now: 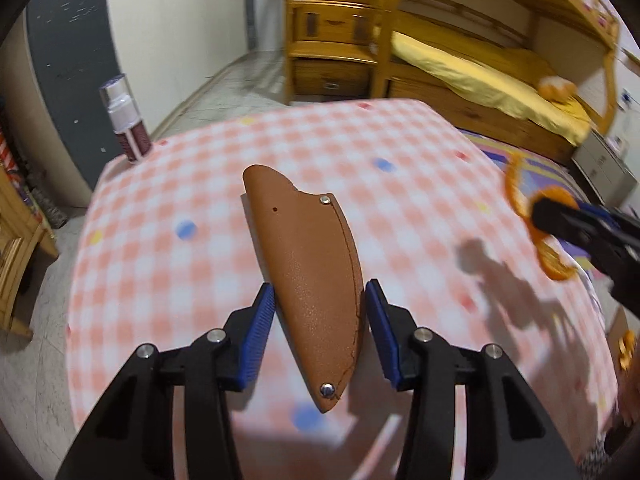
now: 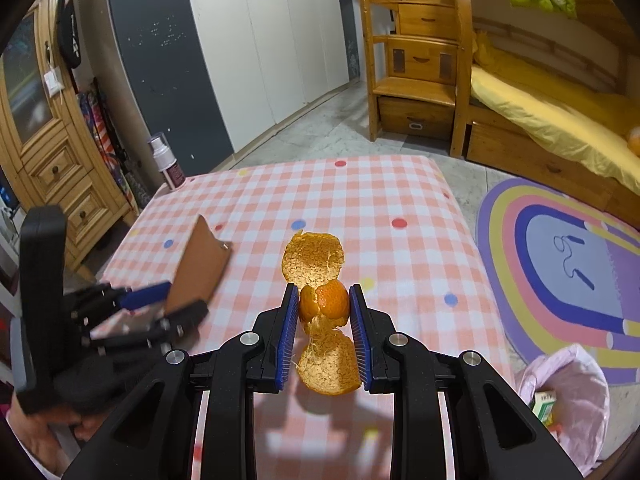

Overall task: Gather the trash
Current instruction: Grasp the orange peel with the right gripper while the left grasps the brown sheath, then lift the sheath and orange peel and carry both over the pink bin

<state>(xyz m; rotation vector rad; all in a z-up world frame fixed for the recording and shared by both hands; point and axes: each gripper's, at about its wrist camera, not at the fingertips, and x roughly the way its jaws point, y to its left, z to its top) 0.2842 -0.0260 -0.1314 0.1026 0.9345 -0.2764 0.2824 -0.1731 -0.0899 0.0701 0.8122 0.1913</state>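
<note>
The right gripper [image 2: 324, 300] holds the orange peel [image 2: 325, 304] pinched above the checked table [image 2: 360, 200], the left gripper [image 1: 320, 304] clamps a leather sheath [image 1: 308, 280], and next, likely, comes the pink bin [image 2: 576, 376] beside the table.

Orange peel [image 2: 323, 307]: one connected strip of mandarin skin, torn into lobes, is hanging in the air above the pink-checked tablecloth [image 2: 360, 200], clamped at its folded middle between the blue pads of the right gripper [image 2: 324, 308]. The upper lobe is curling away with its pale, stringy inner side showing; the lower lobe is drooping between the fingers, also showing its inner side. The glossy outer rind is showing only at the pinched fold.

Lined trash bin [image 2: 568, 396]: standing on the floor beside the table, pale pink bag open, a small carton lying inside.
</note>
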